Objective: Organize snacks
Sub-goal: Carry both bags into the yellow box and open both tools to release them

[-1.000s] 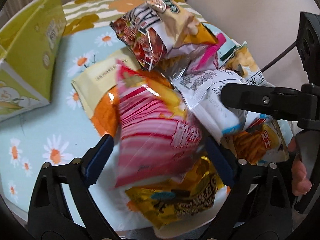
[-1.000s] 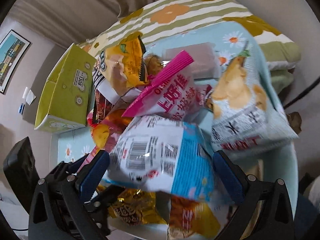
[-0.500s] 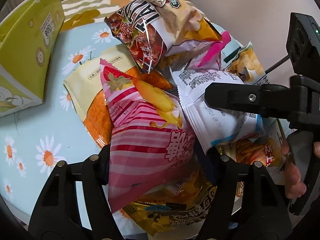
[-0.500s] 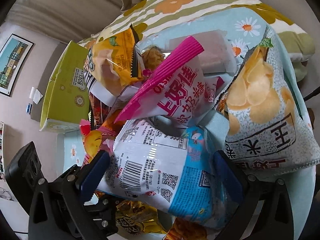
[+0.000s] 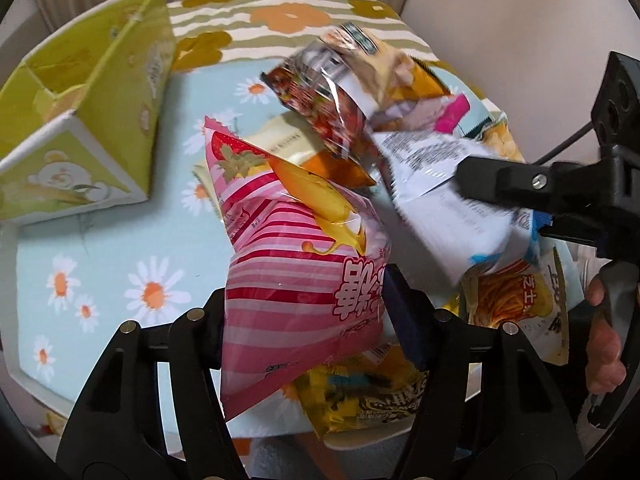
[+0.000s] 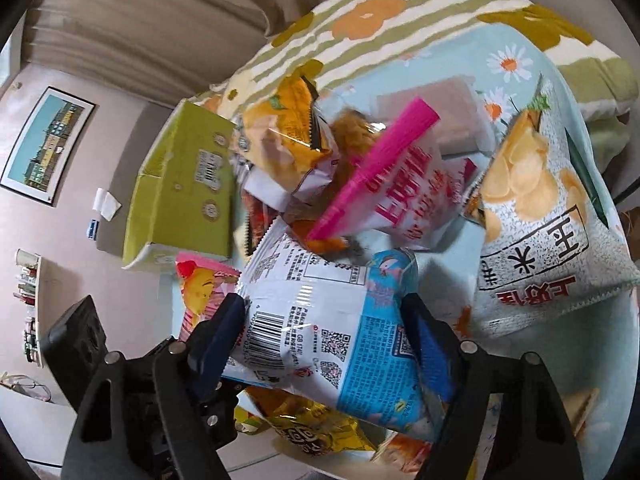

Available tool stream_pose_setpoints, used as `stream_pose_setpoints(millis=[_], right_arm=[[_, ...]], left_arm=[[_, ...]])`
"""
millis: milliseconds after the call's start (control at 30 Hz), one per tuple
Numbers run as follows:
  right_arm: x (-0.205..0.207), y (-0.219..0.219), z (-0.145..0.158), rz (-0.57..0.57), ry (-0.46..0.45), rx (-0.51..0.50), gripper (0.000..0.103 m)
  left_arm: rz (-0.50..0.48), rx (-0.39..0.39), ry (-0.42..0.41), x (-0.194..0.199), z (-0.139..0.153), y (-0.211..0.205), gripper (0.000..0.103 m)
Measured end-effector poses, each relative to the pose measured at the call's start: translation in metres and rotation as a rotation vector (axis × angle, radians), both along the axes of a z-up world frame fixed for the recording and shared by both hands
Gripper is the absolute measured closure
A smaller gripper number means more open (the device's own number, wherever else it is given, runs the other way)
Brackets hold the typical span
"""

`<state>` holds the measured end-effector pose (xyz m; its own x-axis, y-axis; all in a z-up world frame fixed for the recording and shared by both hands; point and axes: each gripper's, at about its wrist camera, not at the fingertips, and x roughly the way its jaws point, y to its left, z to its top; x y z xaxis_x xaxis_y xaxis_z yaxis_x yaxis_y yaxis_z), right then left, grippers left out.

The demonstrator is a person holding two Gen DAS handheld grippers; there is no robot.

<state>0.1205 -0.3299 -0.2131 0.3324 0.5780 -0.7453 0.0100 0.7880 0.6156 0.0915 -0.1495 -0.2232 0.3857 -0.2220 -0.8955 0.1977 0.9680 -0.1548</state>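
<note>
Beige curtains and a pale wall back a table (image 5: 100, 240) under a blue daisy cloth, heaped with snack bags. At the upper left of the left wrist view stands an open green box (image 5: 92, 120), apart from the heap and likely where the snacks go. Low in the centre, the left gripper (image 5: 304, 316) is closing its jaws on a pink striped bag (image 5: 288, 280), its pads pressing both sides. To the right, the right gripper (image 6: 324, 332) clasps a white and blue bag (image 6: 320, 320), and its jaws are closing too.

Both bags are puffy and slick. Pinched low, either could slip free or burst if squeezed hard. The two bags touch, so lifting one may drag the other.

A brown and yellow bag (image 5: 344, 92) leans over both from behind and could topple. At the far right lies a large chip bag (image 6: 548, 216), with a magenta-topped bag (image 6: 392, 184) beside it.
</note>
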Motion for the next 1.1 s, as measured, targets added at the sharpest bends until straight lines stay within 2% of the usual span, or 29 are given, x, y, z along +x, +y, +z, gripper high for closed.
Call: stream_pose_setpoints(millis=[300,500,600,800,933,1100], right_arm=[[-0.003,0.014,0.057,0.000,-0.121,-0.003,0.029],[0.002,0.034,0.084,0.013,-0.188,-0.027,0.029],[0.008,0.049,0.100,0.021,-0.230,-0.036,0.029],[0.029,0.094,0.125,0.024,-0.300,-0.071,0.029],[0.053,0.139,0.137,0.031,-0.332,-0.104,0.029],[0.081,0.193,0.138,0.040,-0.346,-0.126,0.029]], left_arm=[[0.061,-0.015,-0.074,-0.014,0.041,0.033,0.043],[0.102,-0.054,-0.156,-0.014,0.080,0.065,0.043],[0.115,-0.067,-0.191,-0.001,0.099,0.081,0.043],[0.150,-0.073,-0.275,0.034,0.132,0.143,0.043],[0.173,-0.064,-0.293,0.061,0.147,0.193,0.043],[0.190,-0.045,-0.285,0.095,0.149,0.258,0.043]])
